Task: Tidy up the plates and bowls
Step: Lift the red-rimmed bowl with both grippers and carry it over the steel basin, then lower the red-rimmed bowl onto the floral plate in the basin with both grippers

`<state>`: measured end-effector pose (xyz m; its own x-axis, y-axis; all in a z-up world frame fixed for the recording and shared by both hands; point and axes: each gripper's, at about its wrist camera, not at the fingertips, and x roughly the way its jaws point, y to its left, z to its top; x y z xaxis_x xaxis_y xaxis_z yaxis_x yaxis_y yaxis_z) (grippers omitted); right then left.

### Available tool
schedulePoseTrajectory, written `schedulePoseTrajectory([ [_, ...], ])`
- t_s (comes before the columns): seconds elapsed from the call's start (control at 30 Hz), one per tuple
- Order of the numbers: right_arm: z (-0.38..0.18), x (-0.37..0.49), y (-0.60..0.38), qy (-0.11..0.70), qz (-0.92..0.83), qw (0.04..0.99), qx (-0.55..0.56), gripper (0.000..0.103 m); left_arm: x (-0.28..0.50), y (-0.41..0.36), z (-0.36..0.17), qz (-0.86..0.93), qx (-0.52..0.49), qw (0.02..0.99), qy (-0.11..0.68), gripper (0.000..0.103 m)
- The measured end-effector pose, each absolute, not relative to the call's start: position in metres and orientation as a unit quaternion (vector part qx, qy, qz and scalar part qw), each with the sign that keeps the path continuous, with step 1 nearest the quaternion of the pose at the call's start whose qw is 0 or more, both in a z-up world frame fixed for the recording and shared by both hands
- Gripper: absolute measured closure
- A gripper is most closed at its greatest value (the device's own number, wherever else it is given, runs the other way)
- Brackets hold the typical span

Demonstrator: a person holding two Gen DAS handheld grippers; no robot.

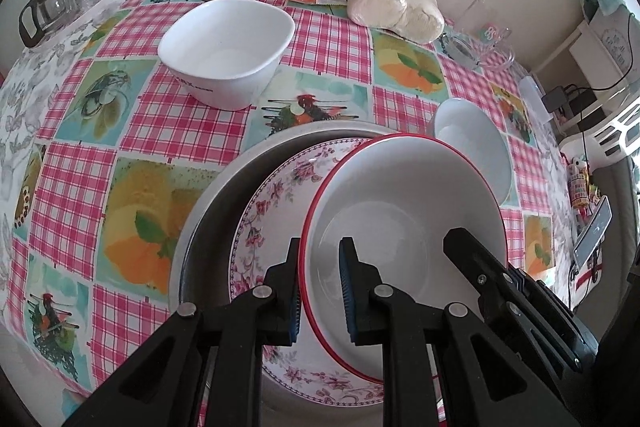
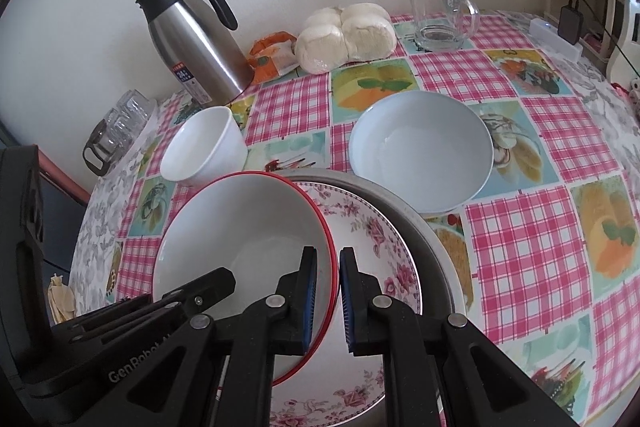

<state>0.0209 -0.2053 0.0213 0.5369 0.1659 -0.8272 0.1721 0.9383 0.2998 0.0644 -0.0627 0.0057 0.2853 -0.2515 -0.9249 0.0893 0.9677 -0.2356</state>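
Observation:
A white bowl with a red rim [image 1: 400, 211] [image 2: 240, 227] hangs tilted over a floral plate [image 1: 276, 187] [image 2: 376, 227], which lies in a grey metal pan [image 1: 208, 211] [image 2: 432, 239]. My left gripper [image 1: 321, 255] is shut on the bowl's rim on one side. On the opposite side my right gripper [image 2: 328, 259] is shut on the rim too. Each gripper shows in the other's view: the right one [image 1: 472, 259], the left one [image 2: 208, 287]. Whether the bowl touches the plate I cannot tell.
A deep white bowl [image 1: 226, 47] [image 2: 204, 151] and a shallow pale bowl [image 2: 420, 147] [image 1: 472, 147] stand behind the pan on the checked tablecloth. Farther back are a steel thermos [image 2: 192, 39], bagged buns [image 2: 344, 35], a glass mug [image 2: 436, 11] and upturned glasses [image 2: 120, 123].

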Motion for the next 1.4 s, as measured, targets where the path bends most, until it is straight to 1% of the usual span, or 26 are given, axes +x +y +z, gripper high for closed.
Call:
schedulePoseTrajectory([
  [0.53, 0.011, 0.026, -0.198, 0.500, 0.003, 0.852, 0.158, 0.089, 0.070, -0.063, -0.005, -0.100, -0.059, 0.791, 0.600, 0.085],
  [1.4, 0.010, 0.026, -0.207, 0.498, -0.004, 0.851, 0.166, 0.087, 0.069, -0.072, -0.005, -0.115, -0.050, 0.791, 0.599, 0.085],
])
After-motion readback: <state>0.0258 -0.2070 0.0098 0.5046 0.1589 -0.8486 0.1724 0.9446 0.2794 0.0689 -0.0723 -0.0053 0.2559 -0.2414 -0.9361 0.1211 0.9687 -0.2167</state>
